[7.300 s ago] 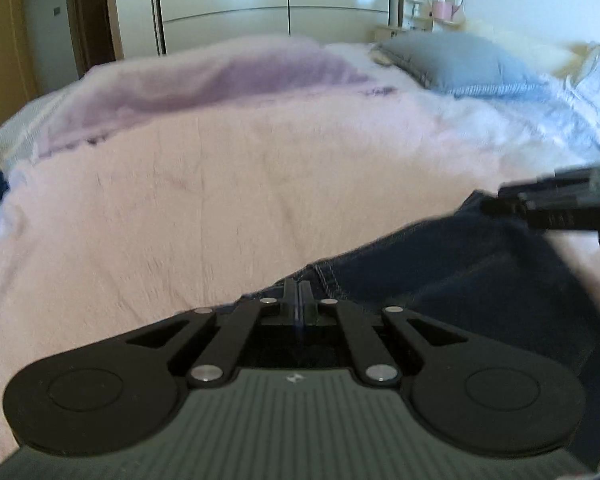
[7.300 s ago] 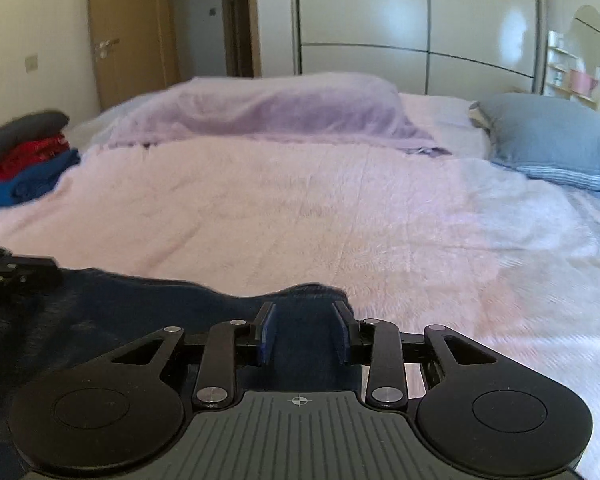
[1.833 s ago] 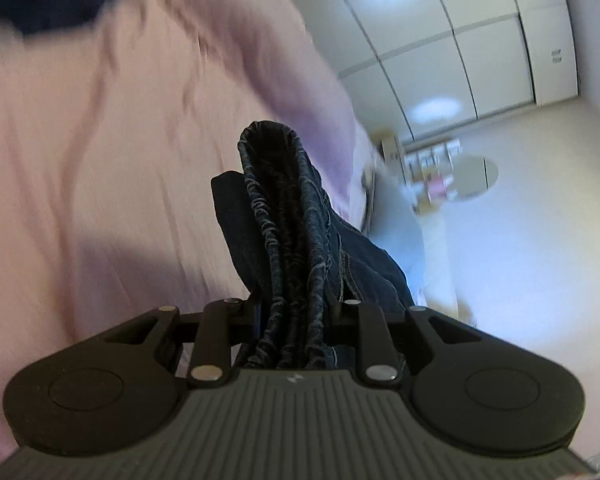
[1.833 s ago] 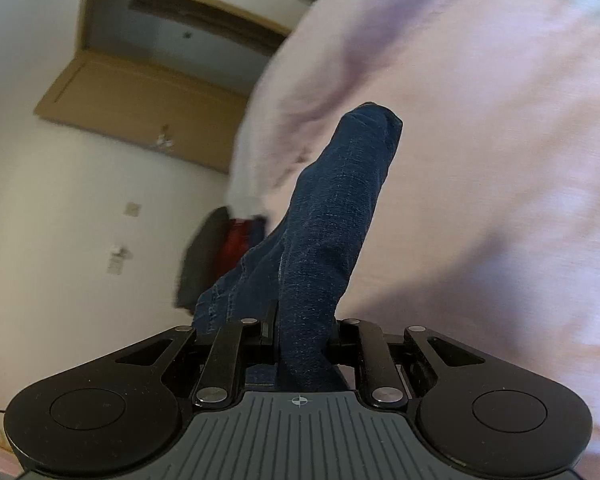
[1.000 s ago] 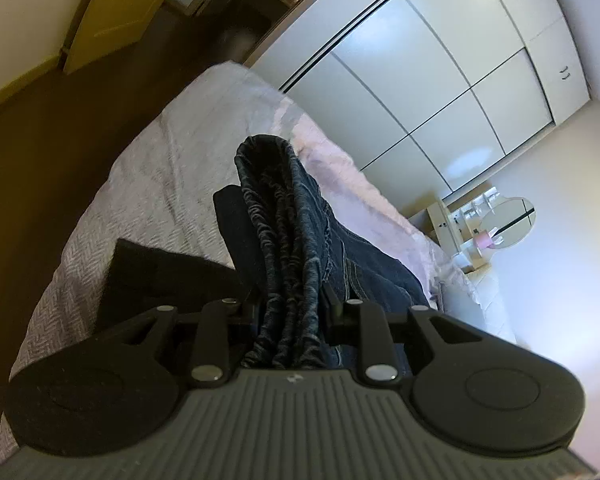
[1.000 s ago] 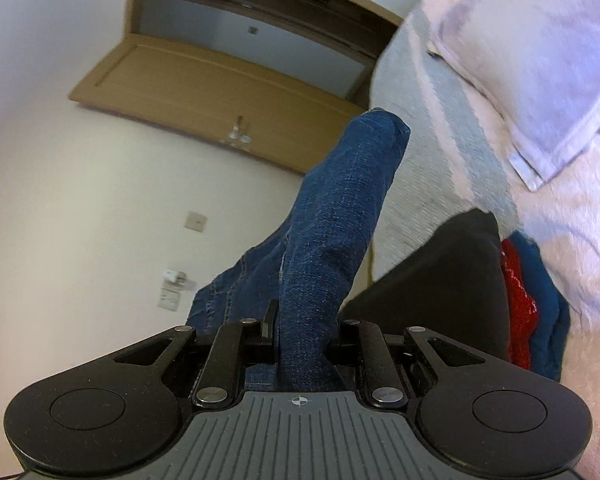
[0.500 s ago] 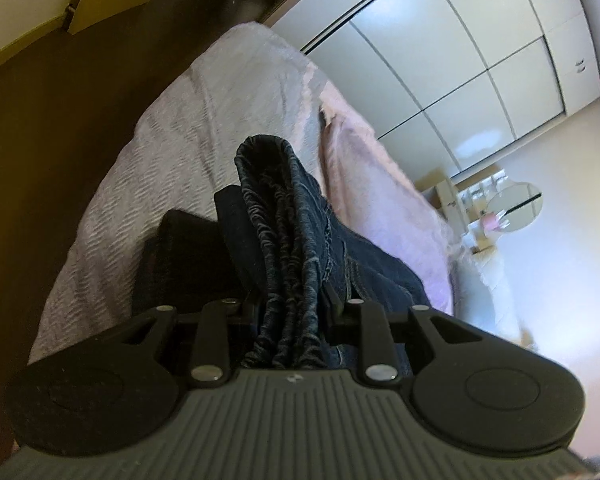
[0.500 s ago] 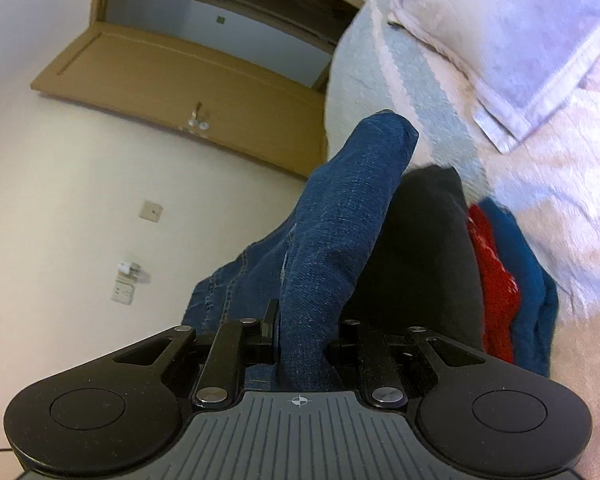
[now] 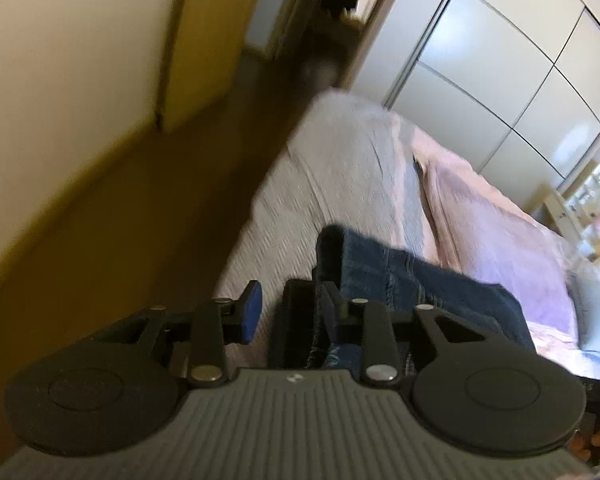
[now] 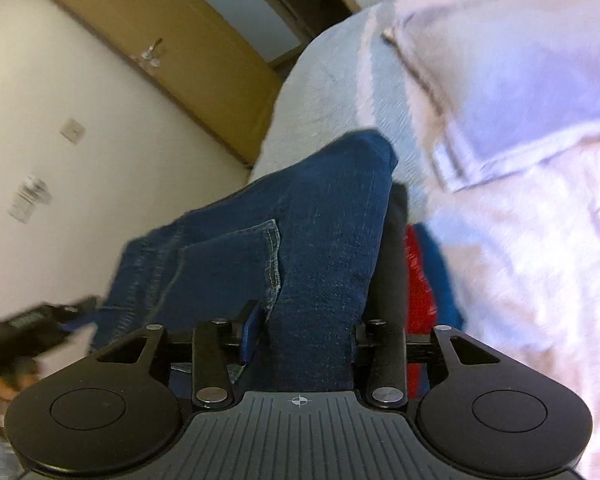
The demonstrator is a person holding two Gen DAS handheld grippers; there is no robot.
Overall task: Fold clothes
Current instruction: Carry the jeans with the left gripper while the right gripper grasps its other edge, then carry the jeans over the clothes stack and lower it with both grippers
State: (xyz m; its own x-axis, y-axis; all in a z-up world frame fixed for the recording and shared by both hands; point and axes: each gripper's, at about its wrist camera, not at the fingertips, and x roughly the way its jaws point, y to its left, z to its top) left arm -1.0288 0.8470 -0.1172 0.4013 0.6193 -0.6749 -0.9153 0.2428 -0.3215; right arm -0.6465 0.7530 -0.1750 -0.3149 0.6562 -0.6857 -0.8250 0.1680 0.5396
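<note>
Jeans [image 10: 320, 232], folded, lie on a stack of clothes at the bed's [image 9: 340, 168] corner, over a black garment [image 10: 392, 264], with red [image 10: 418, 280] and blue [image 10: 440, 276] pieces to the right. Left tongs [image 9: 290, 312] are spread wide, the right finger against the denim. Right tongs [image 10: 304, 332] stand open astride the fold, gripping nothing. Pink blanket [image 10: 520, 240] lies rightward.

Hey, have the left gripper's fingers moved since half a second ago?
Yes. The left gripper has opened: its fingers stand apart, the jeans lying loose against one, over the bed.
</note>
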